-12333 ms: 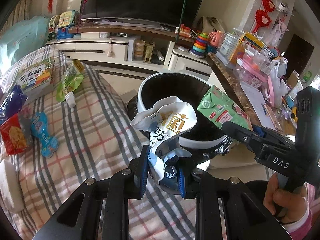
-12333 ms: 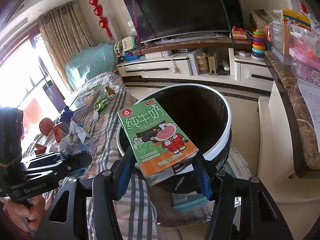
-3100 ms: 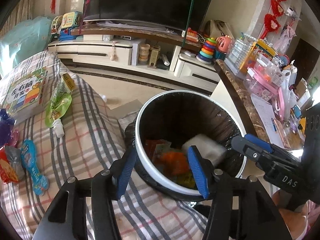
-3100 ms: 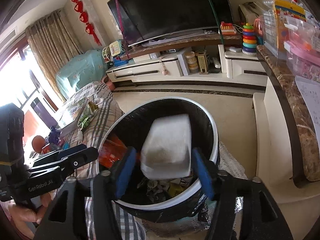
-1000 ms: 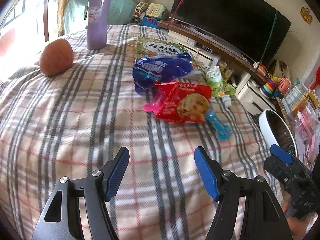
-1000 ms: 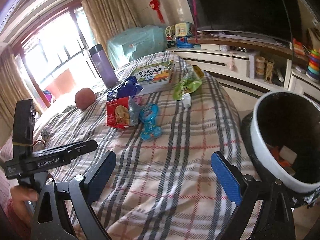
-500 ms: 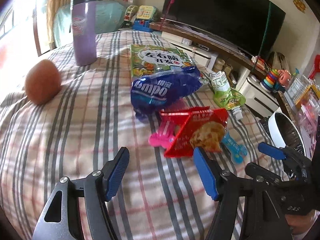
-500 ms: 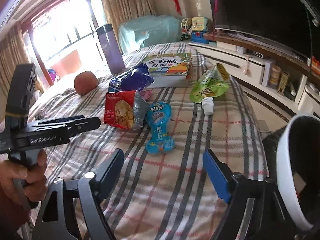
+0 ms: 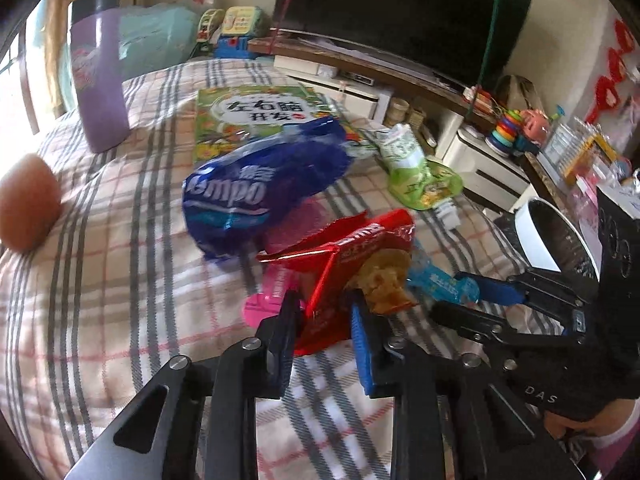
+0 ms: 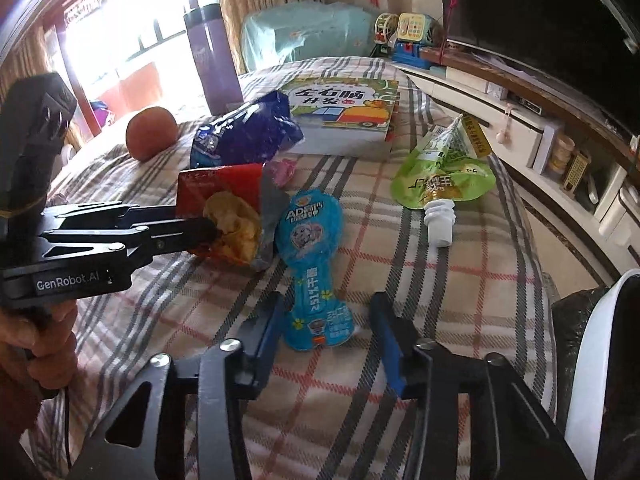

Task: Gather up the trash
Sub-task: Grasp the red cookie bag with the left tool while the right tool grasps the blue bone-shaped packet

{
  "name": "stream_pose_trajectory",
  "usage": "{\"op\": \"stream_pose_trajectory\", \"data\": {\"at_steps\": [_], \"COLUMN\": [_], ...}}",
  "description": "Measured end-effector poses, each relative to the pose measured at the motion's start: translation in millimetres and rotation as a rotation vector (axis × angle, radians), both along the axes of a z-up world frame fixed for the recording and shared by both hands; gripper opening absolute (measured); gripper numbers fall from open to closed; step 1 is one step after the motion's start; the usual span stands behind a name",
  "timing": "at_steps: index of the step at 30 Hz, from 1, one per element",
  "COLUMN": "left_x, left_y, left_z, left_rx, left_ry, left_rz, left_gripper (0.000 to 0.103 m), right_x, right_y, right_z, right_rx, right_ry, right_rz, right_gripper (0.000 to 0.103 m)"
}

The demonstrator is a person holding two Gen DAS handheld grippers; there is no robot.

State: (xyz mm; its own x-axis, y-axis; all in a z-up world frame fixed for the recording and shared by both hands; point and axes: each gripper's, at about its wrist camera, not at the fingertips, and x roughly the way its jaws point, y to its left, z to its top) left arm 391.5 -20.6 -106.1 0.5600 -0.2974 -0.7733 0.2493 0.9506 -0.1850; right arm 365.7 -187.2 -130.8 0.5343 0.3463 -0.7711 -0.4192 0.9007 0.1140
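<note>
- Left wrist view: the left gripper has its jaws drawn in on the near end of the red snack bag, which lies crumpled on the plaid cloth; the pads press the bag's sides.
- Right wrist view: the right gripper sits with its jaws apart on either side of the lower end of the blue wrapper, gripping nothing; a gap shows between the wrapper and the right pad.
- The blue wrapper lies flat just beside the red snack bag, to its right in the right wrist view.
- A dark blue bag sits behind the red one, partly on a children's book.
- A green pouch with a white cap lies near the cloth's right edge.
- A purple bottle stands upright at the far left, with a brown round fruit nearer the camera.
- The white-rimmed bin, lined in black, stands off the cloth's right side.
</note>
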Motion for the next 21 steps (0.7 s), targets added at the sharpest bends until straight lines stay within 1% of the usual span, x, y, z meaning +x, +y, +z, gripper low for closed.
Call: {"op": "stream_pose_trajectory", "data": {"at_steps": [1,4,5,9,14,21], "left_x": [-1,-7,-10,-22,-45,-74], "left_y": [-2,-4,-4,2,9,8], "left_z": [0,1,2,3,8,16], "left_rx": [0.009,0.008,0.01,-0.001,-0.054,-0.104], "left_ry": [-0.005,-0.006,-0.006,-0.001,0.014,0.015], "left_rz": [-0.004,-0.015,-0.011,0.005,0.027,0.034], "left_gripper": [0.017,0.01,0.009,0.007,0.006,0.005], "right_x": [-1,-3,-4,-11,-28,-54], "right_y": [0,-3,-4,-11,-25,-48], "right_z": [0,0,0,1,3,6], "right_rx": [-0.003,0.002,0.005,0.034,0.059,0.101], "right_ry": [-0.001,0.0,0.002,0.015,0.028,0.035], "right_rz": [-0.002,-0.008,-0.01,-0.027,-0.046,-0.097], "right_gripper": [0.033,0.031,0.029,0.025,0.022,0.021]}}
